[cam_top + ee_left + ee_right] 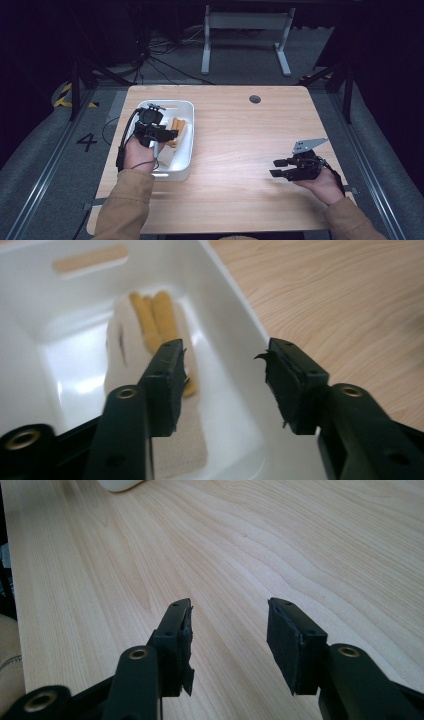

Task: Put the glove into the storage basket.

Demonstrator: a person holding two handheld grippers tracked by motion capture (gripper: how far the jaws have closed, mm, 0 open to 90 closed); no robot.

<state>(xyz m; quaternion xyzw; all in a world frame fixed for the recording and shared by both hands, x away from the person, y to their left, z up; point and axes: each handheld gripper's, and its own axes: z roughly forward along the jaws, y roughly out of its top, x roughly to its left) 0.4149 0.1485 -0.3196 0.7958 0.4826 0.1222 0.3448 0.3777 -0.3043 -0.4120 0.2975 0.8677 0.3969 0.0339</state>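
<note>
Item count, as seen from the high view and both gripper views:

- Surface (pixel 235 150): one, light wood grain, with one round grommet hole (pixel 255 99) near its far edge.
- White tray (pixel 186 150): one, standing on the surface at its left side, with one slot handle (pixel 91 259) cut in its far wall.
- Glove (pixel 125 345): one, white with orange-yellow fingers, lying inside the tray.
- Claws: two. One left claw (pixel 167 135) over the tray, one right claw (pixel 279 168) over bare surface. Each has two black jaws, set apart.
- Hands: two, one per claw.
</note>
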